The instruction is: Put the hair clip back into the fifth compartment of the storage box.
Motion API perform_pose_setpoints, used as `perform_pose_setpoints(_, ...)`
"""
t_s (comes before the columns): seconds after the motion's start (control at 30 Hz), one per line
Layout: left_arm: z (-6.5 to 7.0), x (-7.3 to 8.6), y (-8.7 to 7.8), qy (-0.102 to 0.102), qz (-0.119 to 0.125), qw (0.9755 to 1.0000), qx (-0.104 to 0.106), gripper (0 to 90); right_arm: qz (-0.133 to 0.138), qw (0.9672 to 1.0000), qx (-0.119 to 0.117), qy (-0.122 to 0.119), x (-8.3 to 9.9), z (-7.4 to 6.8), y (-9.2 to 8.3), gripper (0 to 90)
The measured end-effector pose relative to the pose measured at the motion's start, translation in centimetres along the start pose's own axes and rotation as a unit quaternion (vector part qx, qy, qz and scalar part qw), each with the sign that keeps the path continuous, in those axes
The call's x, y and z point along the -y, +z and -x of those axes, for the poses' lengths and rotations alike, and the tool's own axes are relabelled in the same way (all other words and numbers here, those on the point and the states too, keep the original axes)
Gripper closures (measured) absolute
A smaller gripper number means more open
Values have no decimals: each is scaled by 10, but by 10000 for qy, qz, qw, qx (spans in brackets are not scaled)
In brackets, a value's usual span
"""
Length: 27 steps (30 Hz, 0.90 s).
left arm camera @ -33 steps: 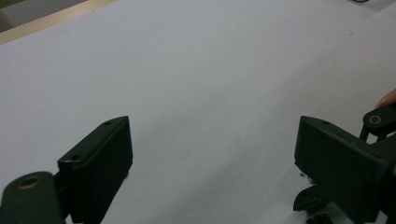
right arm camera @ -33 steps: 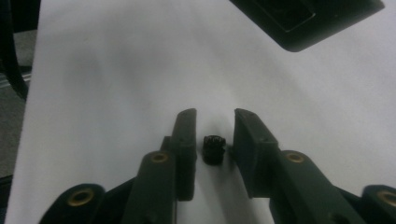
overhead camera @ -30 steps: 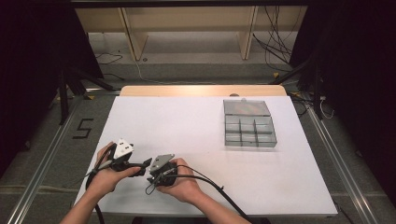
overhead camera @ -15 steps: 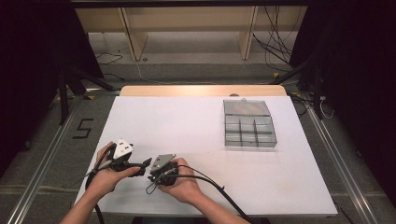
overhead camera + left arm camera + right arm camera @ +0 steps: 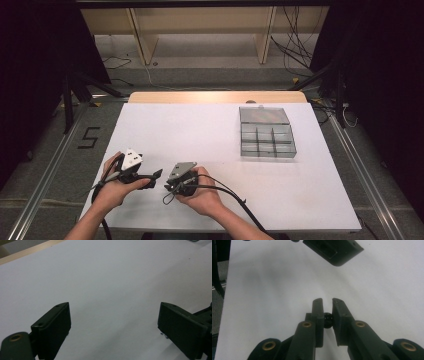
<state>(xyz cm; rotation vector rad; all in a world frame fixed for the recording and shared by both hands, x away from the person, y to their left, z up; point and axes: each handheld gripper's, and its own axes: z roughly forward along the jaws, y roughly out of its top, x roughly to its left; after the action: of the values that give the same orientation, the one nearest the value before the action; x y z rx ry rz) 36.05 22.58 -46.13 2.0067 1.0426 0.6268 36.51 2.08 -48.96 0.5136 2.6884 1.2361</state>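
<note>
White table covering (image 5: 210,145) fills the workspace, with a clear compartment box (image 5: 266,132) at its far right side, well apart from both hands. Near the front edge, the left gripper (image 5: 113,322) has its jaws spread wide over bare surface, gripping nothing. Beside it, the right gripper (image 5: 327,305) has just closed its jaws narrowly onto a small black part (image 5: 327,318), pinched between the pads.

Hidden, cropped or too small

In the right gripper (image 5: 327,305) view a small black part (image 5: 327,319) sits pinched between the jaws, too small to identify. The box (image 5: 266,133) holds contents too small to make out. In the left gripper (image 5: 113,323) view the frame's edge crops the jaws, and a tiny speck (image 5: 165,336) stays unreadable.
</note>
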Motion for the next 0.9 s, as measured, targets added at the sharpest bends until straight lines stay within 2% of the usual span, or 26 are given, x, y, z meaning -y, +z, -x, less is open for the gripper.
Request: perform_pose_setpoints(0.9,0,0,1,48,-42,10000,2,108,176,9992,266,257,10,22,-33,811)
